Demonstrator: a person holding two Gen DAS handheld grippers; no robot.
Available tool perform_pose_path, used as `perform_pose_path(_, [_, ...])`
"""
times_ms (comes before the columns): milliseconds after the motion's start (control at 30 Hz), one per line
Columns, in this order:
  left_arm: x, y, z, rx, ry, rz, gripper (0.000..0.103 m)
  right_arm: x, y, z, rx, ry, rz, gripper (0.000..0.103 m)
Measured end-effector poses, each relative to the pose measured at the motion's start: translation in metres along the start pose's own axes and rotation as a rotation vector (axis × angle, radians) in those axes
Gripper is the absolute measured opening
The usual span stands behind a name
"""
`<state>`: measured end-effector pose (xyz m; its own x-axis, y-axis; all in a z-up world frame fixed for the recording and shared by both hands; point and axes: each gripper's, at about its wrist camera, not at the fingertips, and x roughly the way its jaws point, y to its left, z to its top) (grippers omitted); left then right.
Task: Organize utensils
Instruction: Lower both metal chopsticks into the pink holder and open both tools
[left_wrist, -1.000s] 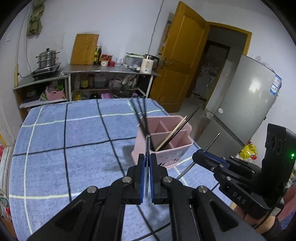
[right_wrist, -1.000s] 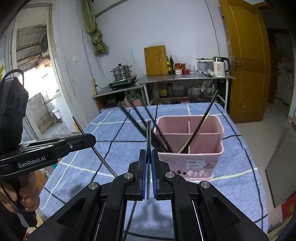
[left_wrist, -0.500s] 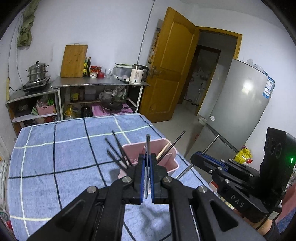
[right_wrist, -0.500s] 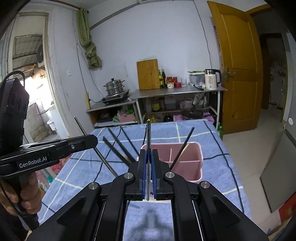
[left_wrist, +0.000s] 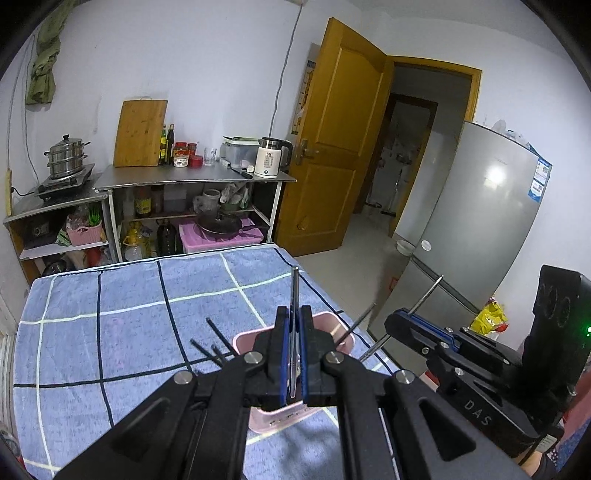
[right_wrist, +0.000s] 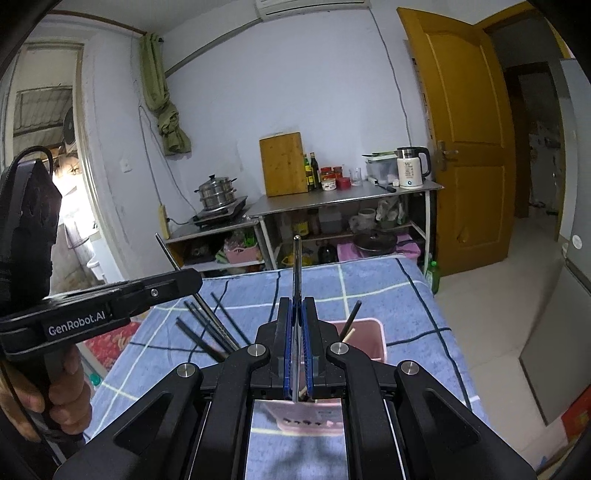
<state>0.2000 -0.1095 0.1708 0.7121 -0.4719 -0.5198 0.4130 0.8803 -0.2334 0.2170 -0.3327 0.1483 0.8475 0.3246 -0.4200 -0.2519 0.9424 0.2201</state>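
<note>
A pink utensil holder (left_wrist: 341, 334) stands on the blue checked table, mostly hidden behind my fingers; it also shows in the right wrist view (right_wrist: 369, 338). Several black chopsticks (left_wrist: 216, 341) and one wooden one lean out of it (right_wrist: 207, 325). My left gripper (left_wrist: 293, 314) is shut on a thin metal chopstick (left_wrist: 294, 291), held above the holder. My right gripper (right_wrist: 296, 306) is shut on another metal chopstick (right_wrist: 297, 266), also above the holder. Each gripper shows in the other's view, the right one (left_wrist: 410, 323) and the left one (right_wrist: 184, 280).
The blue checked tablecloth (left_wrist: 110, 332) covers the table. Behind it stand steel shelves (left_wrist: 192, 181) with a cutting board, kettle, jars and a steamer pot. A yellow door (left_wrist: 340, 147) and a grey fridge (left_wrist: 480, 229) are at the right.
Both grippers have risen and tilted up with their metal chopsticks still clamped. The pink holder has dropped lower in both views and looks smaller.
</note>
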Motion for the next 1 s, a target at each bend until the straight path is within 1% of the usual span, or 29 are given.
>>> perform_pose_path(200, [0.024, 0.001, -0.006, -0.004, 0.033, 0.0, 0.005, 0.019, -0.003, -0.007, -0.003, 0.013, -0.003, 0.005])
perform_pose_path(433, [0.048, 0.006, -0.021, -0.007, 0.081, 0.002, 0.005, 0.04, -0.007, -0.026, -0.006, 0.046, 0.0, 0.005])
perform_pose_path(767, [0.066, 0.01, -0.038, -0.011, 0.136, -0.006, 0.006, 0.063, -0.012, -0.046, -0.013, 0.114, -0.004, 0.005])
perform_pose_path(1000, [0.07, 0.01, -0.047, -0.008, 0.147, 0.009, 0.006, 0.068, -0.014, -0.055, -0.009, 0.129, -0.017, 0.005])
